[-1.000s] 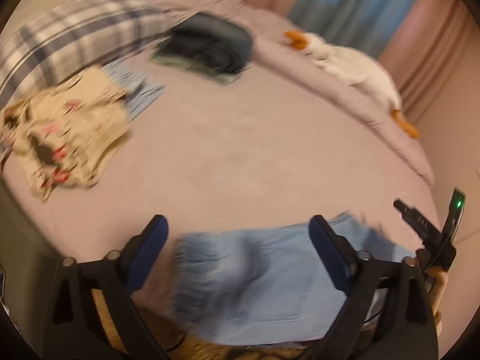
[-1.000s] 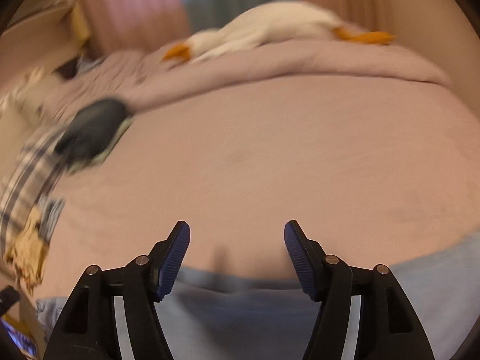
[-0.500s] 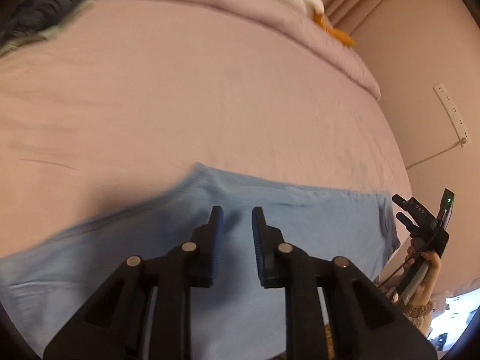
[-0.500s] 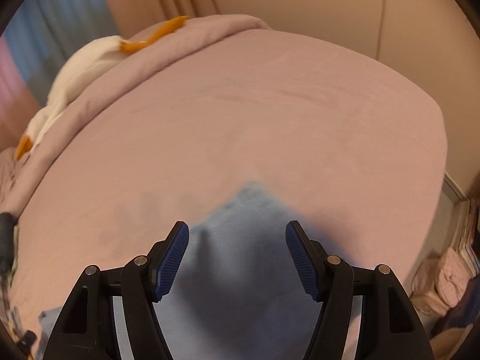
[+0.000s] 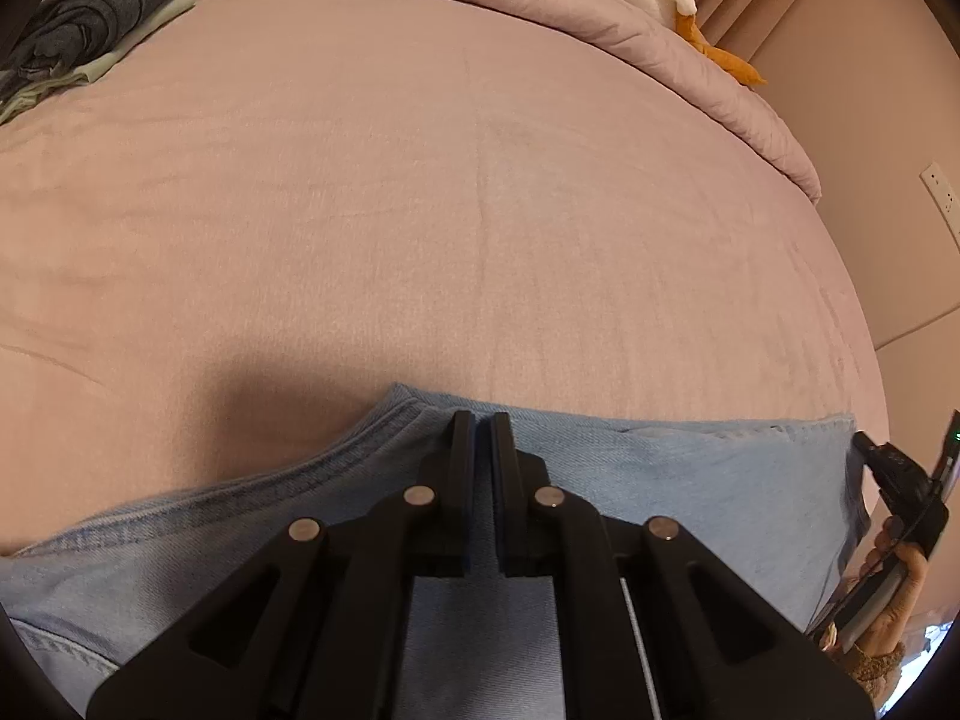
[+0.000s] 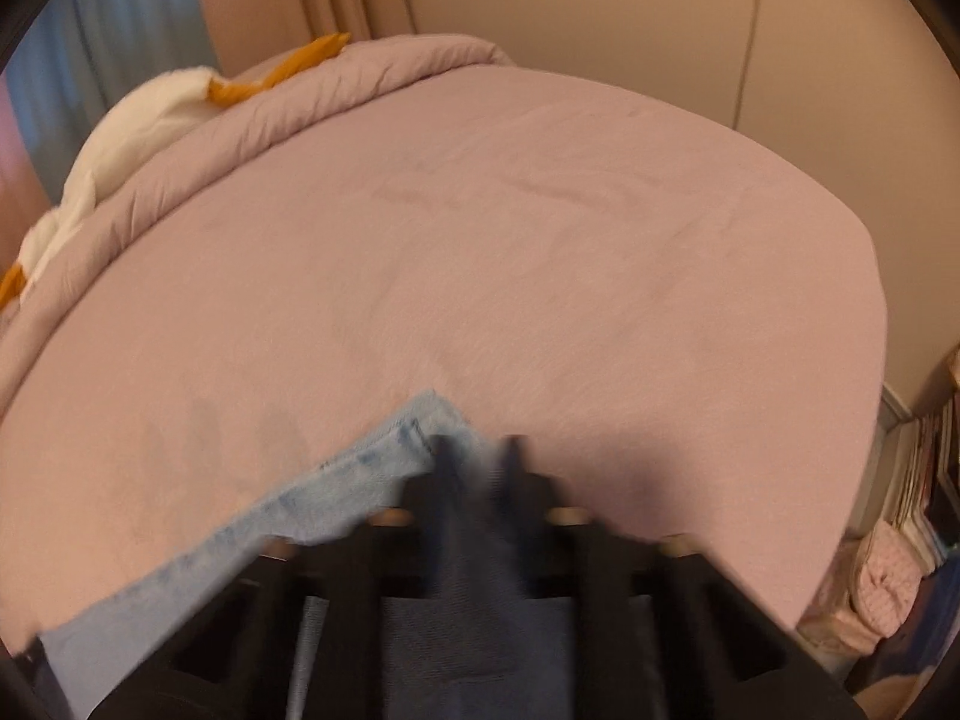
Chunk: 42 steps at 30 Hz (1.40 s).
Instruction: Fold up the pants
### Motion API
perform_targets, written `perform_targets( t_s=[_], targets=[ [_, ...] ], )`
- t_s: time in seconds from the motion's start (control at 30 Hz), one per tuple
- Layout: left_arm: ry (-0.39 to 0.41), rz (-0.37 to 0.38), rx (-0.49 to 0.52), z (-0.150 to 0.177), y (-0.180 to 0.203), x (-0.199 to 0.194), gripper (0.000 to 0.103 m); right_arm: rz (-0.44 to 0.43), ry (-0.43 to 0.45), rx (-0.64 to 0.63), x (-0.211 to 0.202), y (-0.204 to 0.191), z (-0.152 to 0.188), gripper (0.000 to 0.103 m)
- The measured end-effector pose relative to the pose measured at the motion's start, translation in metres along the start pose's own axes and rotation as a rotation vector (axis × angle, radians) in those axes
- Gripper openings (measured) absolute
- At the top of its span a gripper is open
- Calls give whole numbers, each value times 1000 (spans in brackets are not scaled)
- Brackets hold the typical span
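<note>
Light blue denim pants (image 5: 690, 480) lie flat along the near edge of the pink bed (image 5: 480, 210). My left gripper (image 5: 477, 420) is shut on their far edge, where the cloth bunches up into a small peak. In the right wrist view a corner of the pants (image 6: 384, 450) points away from me. My right gripper (image 6: 477, 450) sits at that corner, blurred, its jaws closing with denim pinched between them. A person's hand (image 5: 894, 546) holding the right gripper's handle shows at the right edge of the left wrist view.
A dark folded garment (image 5: 90, 6) lies at the bed's far left. A rolled pink duvet (image 6: 240, 120) with a white and orange plush goose (image 6: 138, 114) lines the far side. Beyond the bed's right edge are a wall and pink items (image 6: 882, 570) on the floor.
Both grippers swept down over the pants and closed: the left from wide open to shut on the far edge, the right from open to nearly shut at the corner.
</note>
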<state>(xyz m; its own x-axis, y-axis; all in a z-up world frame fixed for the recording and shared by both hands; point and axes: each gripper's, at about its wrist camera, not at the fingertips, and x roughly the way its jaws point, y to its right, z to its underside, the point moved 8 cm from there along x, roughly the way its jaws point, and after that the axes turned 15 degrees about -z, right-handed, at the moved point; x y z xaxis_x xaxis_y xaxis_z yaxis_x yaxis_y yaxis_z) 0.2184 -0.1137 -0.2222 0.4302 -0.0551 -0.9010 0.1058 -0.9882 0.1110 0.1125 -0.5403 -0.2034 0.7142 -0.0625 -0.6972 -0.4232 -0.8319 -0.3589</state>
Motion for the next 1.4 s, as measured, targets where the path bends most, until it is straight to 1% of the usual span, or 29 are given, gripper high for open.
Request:
perform_targets(
  t_s=[0.1,0.17,0.2,0.23,0.27,0.3,0.33,0.4,0.5,0.53,0.6,0.63,0.67,0.77,0.83,0.9,0.93,1.0,1.03,1.07,1.1,1.13,1.23,1.3,1.33,1.37,1.4],
  targets=[
    [2,-6,4,1,-2,-1,8,-4,54,-3,-15,-1,-9,8],
    [8,-9,10,1,-1,-2,8,8,50,5,-8,3,-10,5],
    [10,-7,13,1,-1,-1,8,31,40,6,1,8,-8,4],
    [12,-4,13,1,0,-1,8,74,26,6,9,16,-4,0],
    [12,-1,12,1,0,-1,8,129,7,2,15,22,-2,0],
    [13,4,10,1,0,-1,8,153,-2,-21,20,27,2,0],
    [13,8,6,1,-1,0,8,138,11,-34,17,24,0,0],
    [12,12,-1,2,-2,0,8,60,2,3,8,22,0,0],
    [15,12,-2,4,-4,-2,7,27,9,57,-17,34,1,0],
    [19,12,2,5,-4,-2,7,19,20,67,-24,37,1,4],
    [25,13,2,6,-4,-3,7,1,50,109,-45,49,4,19],
    [25,15,-2,6,-5,-4,7,-15,65,145,-56,56,6,35],
    [24,16,-13,7,-6,-5,7,-40,76,179,-66,63,9,48],
    [16,30,-79,10,-11,-21,6,-100,65,214,-70,65,17,49],
    [43,50,-65,13,-8,-37,6,-166,41,214,-69,64,28,49],
    [63,73,-27,19,0,-53,8,-202,15,210,-62,58,34,49],
    [68,88,-5,24,5,-61,9,-204,2,211,-56,57,38,49],
    [64,110,34,38,14,-72,19,-186,-13,194,-48,55,43,38],
    [54,123,53,45,18,-75,21,-159,-21,174,-42,52,46,26],
    [43,136,69,52,22,-76,22,-121,-20,157,-41,54,49,19],
    [33,144,79,58,24,-76,22,-87,-22,142,-39,54,47,19],
    [14,151,95,66,27,-76,22,-73,-6,143,-43,52,46,14],
    [-18,181,125,86,35,-78,22,-70,57,128,-61,46,38,11],
    [-32,185,149,94,41,-75,23,-54,65,114,-63,49,34,6],
    [-46,184,165,100,44,-73,23,24,66,99,-61,55,32,0],
    [-65,179,173,107,46,-68,23,108,67,84,-63,63,35,0],
    [-85,174,180,111,47,-63,23,218,62,58,-62,74,35,0]
  ],
)
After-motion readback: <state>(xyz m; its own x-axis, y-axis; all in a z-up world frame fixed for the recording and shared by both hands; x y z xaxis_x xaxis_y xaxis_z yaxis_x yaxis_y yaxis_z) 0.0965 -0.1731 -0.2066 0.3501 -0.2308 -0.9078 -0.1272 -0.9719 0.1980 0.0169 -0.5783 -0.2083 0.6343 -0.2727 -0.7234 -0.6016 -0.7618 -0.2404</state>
